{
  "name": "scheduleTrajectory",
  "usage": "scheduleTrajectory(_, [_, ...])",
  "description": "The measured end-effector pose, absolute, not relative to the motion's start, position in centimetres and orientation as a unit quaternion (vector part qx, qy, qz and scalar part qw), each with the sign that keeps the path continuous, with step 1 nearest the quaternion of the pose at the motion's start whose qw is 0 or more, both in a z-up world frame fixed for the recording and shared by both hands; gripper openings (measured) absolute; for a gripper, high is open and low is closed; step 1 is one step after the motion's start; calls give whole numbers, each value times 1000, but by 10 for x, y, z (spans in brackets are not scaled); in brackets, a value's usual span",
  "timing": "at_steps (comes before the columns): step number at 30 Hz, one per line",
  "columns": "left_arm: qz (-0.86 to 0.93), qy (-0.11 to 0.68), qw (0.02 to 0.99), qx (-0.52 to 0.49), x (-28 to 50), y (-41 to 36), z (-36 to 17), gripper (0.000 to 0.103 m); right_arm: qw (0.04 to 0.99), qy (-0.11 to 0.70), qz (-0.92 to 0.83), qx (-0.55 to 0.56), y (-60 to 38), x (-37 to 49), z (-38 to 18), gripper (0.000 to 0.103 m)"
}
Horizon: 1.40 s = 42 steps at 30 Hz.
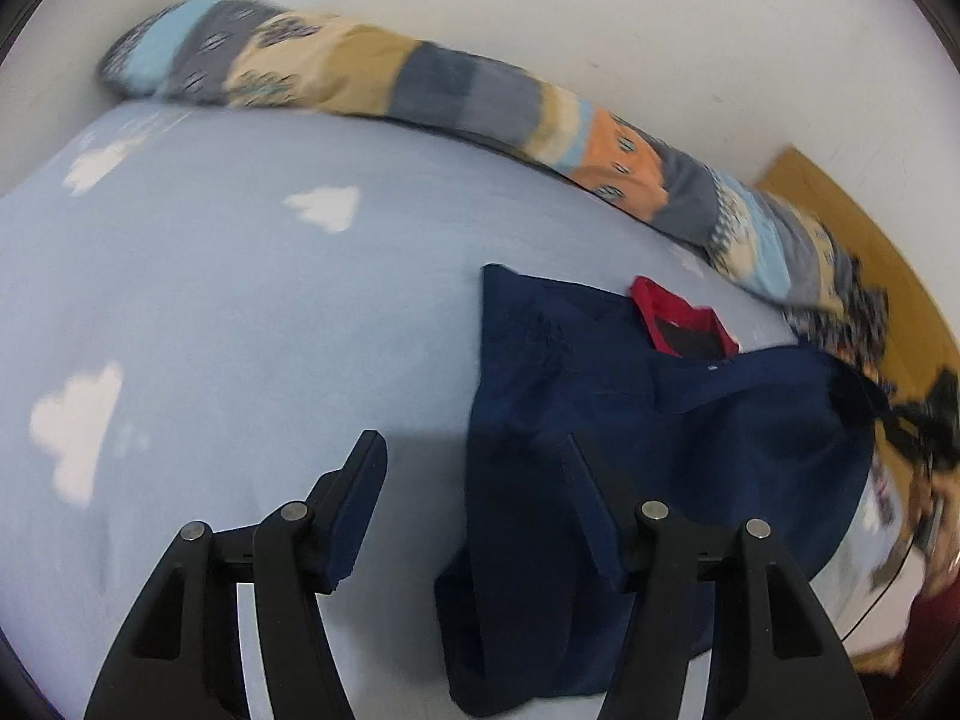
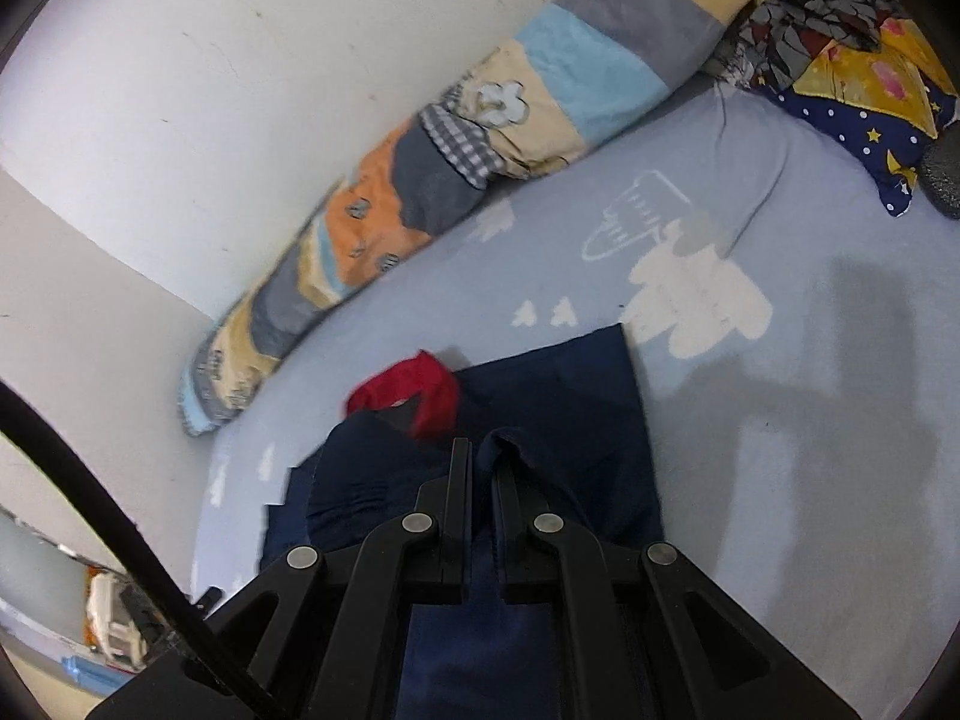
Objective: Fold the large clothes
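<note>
In the left wrist view we see our left gripper (image 1: 474,456) with its jaws standing wide apart and nothing pinched between them: the left finger hangs over the pale blue bedsheet (image 1: 240,312), the right finger over the navy garment (image 1: 600,420). The garment lies partly folded in the lower right of that frame, its red collar (image 1: 678,312) showing at the top edge of the cloth. Whether the right finger touches the cloth we cannot tell.

In the right wrist view our right gripper (image 2: 480,450) is clamped narrow on a fold of the navy garment (image 2: 570,408), with cloth bunched up between the fingertips and trailing down under the tool toward the bottom of the frame. The red collar (image 2: 420,390) sits just above and left of the fingertips. The rest of the garment lies flat on the bedsheet (image 2: 780,420) in the centre of the frame.

A long patchwork bolster pillow (image 1: 420,78) runs along the white wall (image 1: 600,12) at the top of the left view. It crosses diagonally from lower left to upper right in the right view, where a star-patterned quilt (image 2: 858,90) lies in the upper right corner.
</note>
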<state>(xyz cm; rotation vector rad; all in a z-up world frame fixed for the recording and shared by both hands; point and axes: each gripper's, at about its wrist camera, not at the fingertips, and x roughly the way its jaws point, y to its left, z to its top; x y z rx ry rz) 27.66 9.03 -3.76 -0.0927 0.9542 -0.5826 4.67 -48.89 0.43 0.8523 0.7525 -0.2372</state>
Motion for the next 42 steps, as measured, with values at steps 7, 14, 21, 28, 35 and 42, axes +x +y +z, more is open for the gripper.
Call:
scheduleTrajectory(7, [-334,476,813,22,327,26,-57,61,822,363,-116,423,-507,56,-28,5])
scheduleTrajectory(14, [-329,504,796,63,368,-27,-95,37,796,391,-108,450,-524,76,-55,10])
scheduleTrajectory(21, [-299,505,809,31,379,-26,-103,20,757,354,-11,550,-561,82,-67,46])
scheduleTrajectory(28, [-300,504,809,28,378,-25,-103,20,778,288,119,546,-565,53,-31,63])
scheduleTrajectory(35, [-320,507,800,17,381,-20,-103,20,884,365,36,289,-540,56,5,82])
scheduleTrajectory(42, [-315,495,809,49,375,-24,-102,38,869,477,30,132,-507,130,-48,50])
